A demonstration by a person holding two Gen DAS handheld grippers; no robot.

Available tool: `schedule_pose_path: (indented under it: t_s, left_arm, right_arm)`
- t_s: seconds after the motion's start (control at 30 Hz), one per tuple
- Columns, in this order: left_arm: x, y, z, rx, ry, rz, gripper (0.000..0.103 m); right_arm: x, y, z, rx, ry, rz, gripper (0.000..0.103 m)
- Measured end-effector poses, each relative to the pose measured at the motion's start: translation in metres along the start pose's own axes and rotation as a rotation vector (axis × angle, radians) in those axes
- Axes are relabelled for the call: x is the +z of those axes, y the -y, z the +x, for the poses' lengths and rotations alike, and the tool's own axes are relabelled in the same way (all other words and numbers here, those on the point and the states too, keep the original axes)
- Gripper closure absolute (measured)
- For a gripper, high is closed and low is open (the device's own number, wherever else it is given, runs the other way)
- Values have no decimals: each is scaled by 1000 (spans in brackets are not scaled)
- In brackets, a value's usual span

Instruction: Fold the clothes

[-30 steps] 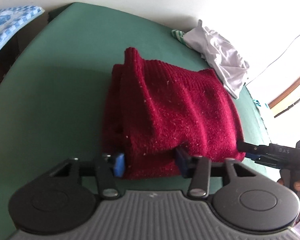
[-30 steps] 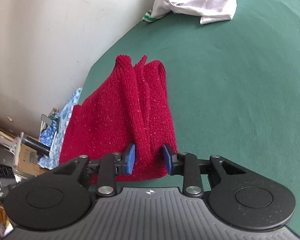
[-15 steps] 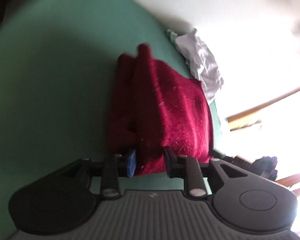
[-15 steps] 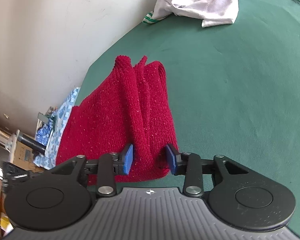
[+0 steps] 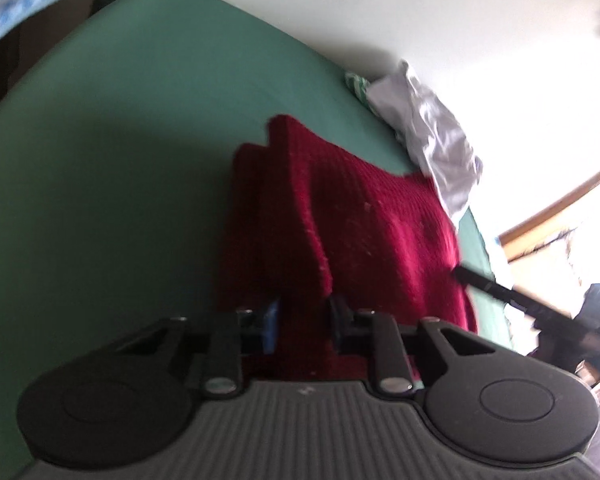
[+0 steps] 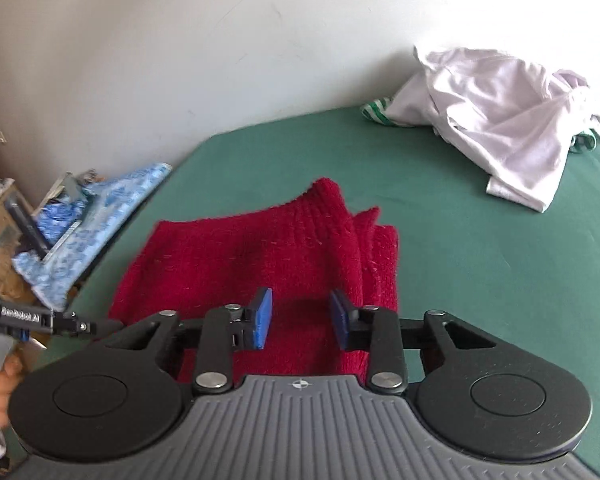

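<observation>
On the green surface (image 6: 460,240) the folded red sweater (image 6: 259,252) now lies flat. The right gripper (image 6: 300,318) has let go, fingers parted above it; the left gripper (image 5: 304,322) still pinches its edge. This fold looks finished; a white garment (image 6: 500,120) waits crumpled.

Red knit sweater (image 6: 259,264): thick ribbed wool, folded into a compact stack of layers, lying flat on the green table (image 6: 460,240), near its left corner. Folded edges bunch on one side, one cuff-like corner poking up toward the wall. White garment (image 6: 500,120): thin, crumpled, unfolded heap at the table's far edge, well apart from the sweater.
</observation>
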State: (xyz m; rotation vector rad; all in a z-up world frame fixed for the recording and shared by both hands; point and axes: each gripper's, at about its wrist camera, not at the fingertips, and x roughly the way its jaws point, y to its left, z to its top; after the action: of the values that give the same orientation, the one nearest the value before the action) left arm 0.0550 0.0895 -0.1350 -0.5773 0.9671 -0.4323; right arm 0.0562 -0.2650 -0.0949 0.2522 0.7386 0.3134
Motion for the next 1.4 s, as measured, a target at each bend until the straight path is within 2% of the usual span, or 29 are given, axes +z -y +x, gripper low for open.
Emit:
schedule_pose_path:
  t_s: [0.07, 0.13, 0.2, 0.3, 0.37, 0.43, 0.5, 0.57, 0.67, 0.73, 0.8, 0.9, 0.93, 0.97, 1.0, 1.03, 1.13, 1.2, 1.23, 1.27, 1.33, 1.37, 1.4]
  left_arm:
    - [9, -3, -1, -14, -16, -20, 78]
    - [16, 10, -7, 1, -1, 46, 83]
    - [27, 23, -12, 18, 34, 103, 86]
    - [48, 30, 5, 83, 42, 128, 81]
    - [58, 24, 23, 94, 3, 104, 79]
    - [63, 19, 31, 86, -15, 89, 77]
    - [68, 23, 36, 93, -8, 110, 78]
    - [73, 29, 40, 102, 4, 143, 88]
    - [72, 34, 45, 125, 25, 191, 87]
    - [70, 30, 50, 139, 34, 192, 74]
    - [74, 21, 51, 118, 43, 146, 73]
    - [78, 23, 40, 143, 65, 152, 73]
    - [78, 27, 32, 168, 96, 169, 73]
    - [79, 31, 23, 192, 128, 186, 77]
    - [80, 36, 13, 220, 162, 203, 82]
    - [80, 44, 8, 231, 189, 223, 82]
    - [80, 71, 6, 205, 234, 285, 82]
    - [77, 85, 26, 162, 206, 306, 81]
    - [75, 89, 39, 159, 189, 321, 78]
    - [74, 89, 54, 187, 171, 338, 73]
    - [72, 85, 86, 266, 140, 372, 73]
    - [73, 81, 96, 288, 138, 381, 66]
    - [75, 75, 101, 289, 145, 383, 66]
  right_arm:
    - [-3, 10, 6, -11, -6, 37, 83]
    - [2, 10, 3, -4, -12, 46, 83]
    - [9, 6, -3, 1, 19, 46, 80]
    - [27, 3, 2, -3, 92, 37, 68]
    - [38, 2, 18, -15, 105, 21, 57]
    - [46, 2, 36, -25, 102, 5, 57]
    - [48, 6, 55, -24, 61, 12, 61]
    - [48, 14, 63, -17, 40, 54, 96]
    - [43, 24, 47, -41, 118, 117, 96]
    - [35, 32, 55, -53, 82, 137, 97]
    - [29, 35, 60, -52, 97, 145, 97]
    - [31, 35, 58, -53, 102, 168, 91]
    - [33, 36, 54, -55, 107, 186, 77]
    - [35, 37, 48, -71, 130, 197, 59]
    - [35, 35, 39, -92, 175, 186, 58]
    - [35, 32, 30, -114, 224, 168, 59]
    - [38, 11, 14, -33, 293, 78, 61]
    - [39, -8, 21, 28, 261, -9, 62]
    - [39, -15, 29, 33, 229, -54, 67]
    - [39, -21, 40, 27, 193, -99, 70]
    - [38, -13, 52, -15, 160, -91, 71]
    - [37, -7, 58, -39, 147, -80, 75]
    - [37, -2, 64, -62, 133, -69, 75]
